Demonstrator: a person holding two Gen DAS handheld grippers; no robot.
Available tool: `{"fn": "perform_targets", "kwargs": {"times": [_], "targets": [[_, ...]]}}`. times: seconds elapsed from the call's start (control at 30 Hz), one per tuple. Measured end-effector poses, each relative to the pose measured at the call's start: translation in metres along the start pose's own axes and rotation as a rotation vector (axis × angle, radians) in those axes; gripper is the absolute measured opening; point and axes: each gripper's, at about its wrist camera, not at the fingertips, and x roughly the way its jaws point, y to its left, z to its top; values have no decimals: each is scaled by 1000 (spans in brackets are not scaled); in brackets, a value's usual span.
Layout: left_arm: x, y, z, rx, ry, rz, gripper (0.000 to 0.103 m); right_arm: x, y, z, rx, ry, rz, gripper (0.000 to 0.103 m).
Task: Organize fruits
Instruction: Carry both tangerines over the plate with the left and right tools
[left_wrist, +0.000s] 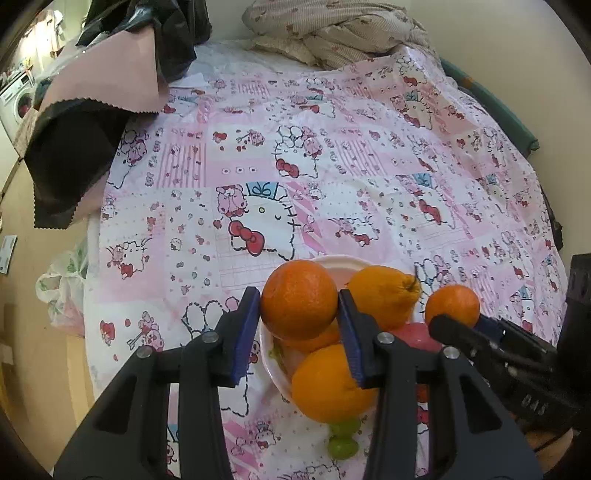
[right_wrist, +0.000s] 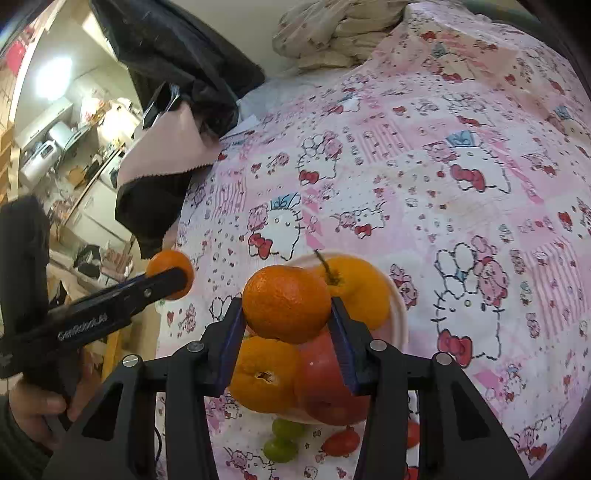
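Blue-padded left gripper (left_wrist: 300, 325) and right gripper (right_wrist: 287, 325) each stand clamped on an orange (left_wrist: 299, 299) (right_wrist: 286, 303) just above the heaped white bowl (left_wrist: 271, 363); lower each slowly into a hollow before releasing.

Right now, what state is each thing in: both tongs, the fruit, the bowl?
Left tongs: shut on an orange, held above the bowl.
Right tongs: shut on a mandarin, held above the bowl.
White bowl: upright, heaped with fruit.
Green grapes: loose on the cloth, outside the bowl.
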Motion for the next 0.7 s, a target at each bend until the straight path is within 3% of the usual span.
{"fn": "perform_targets", "kwargs": {"times": [0.37,0.7], "targets": [[17,21,4,-57,30,-10,38,42,21,-11,-142,65,-81,47],[24,16,1,-55,54,-15,38,43,18,-9,-121,65,-99,50]]}}
